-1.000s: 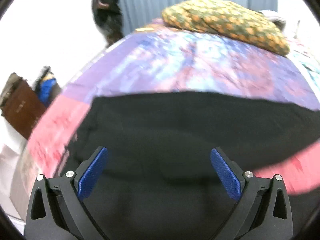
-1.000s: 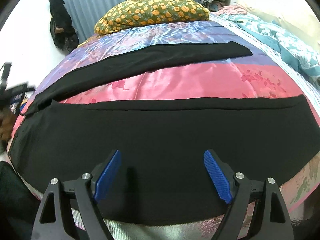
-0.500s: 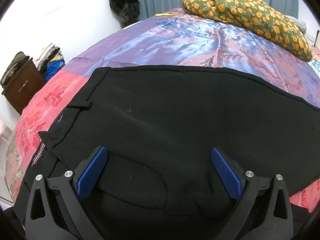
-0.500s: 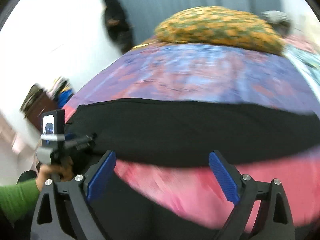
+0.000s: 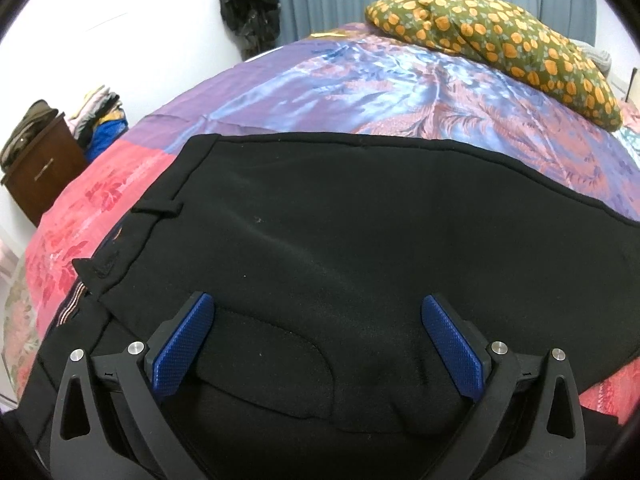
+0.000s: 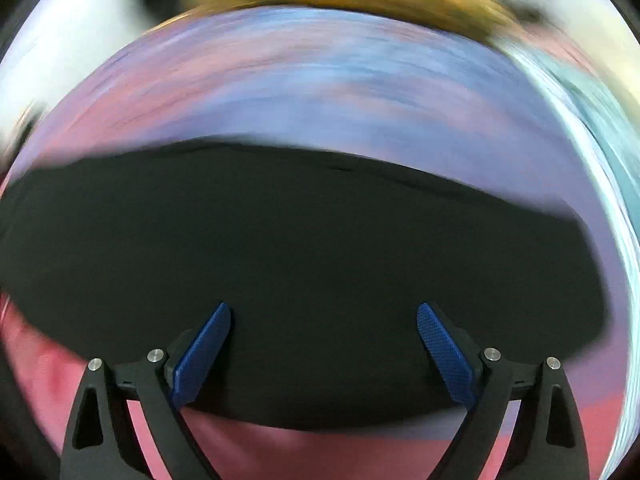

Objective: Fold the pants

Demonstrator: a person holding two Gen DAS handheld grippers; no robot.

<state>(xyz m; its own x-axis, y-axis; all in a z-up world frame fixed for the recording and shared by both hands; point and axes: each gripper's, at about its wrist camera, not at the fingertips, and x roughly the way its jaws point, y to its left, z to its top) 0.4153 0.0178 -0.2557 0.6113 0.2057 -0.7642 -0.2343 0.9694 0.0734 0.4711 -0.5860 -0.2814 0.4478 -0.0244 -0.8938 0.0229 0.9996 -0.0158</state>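
Black pants [image 5: 340,232] lie flat on a bed, waistband with a belt loop at the left in the left wrist view. My left gripper [image 5: 318,312] hangs just over the seat of the pants, its blue pads [image 5: 182,346] spread wide and gripping nothing. The right wrist view is motion-blurred. It shows a long black band of the pants [image 6: 300,248] across the bed. My right gripper [image 6: 324,316] stands open above that cloth, nothing between its blue pads [image 6: 446,354].
The bed has a satin cover [image 5: 360,92] in purple, blue and pink. A green pillow with orange spots [image 5: 500,44] lies at its head. A brown cabinet [image 5: 40,168] with piled clothes stands left of the bed; dark clothing [image 5: 250,4] hangs on the wall.
My left gripper dropped closer to the pants' waist end, then held still. The right view swung from the near leg towards the far part of the bed and is now blurred.
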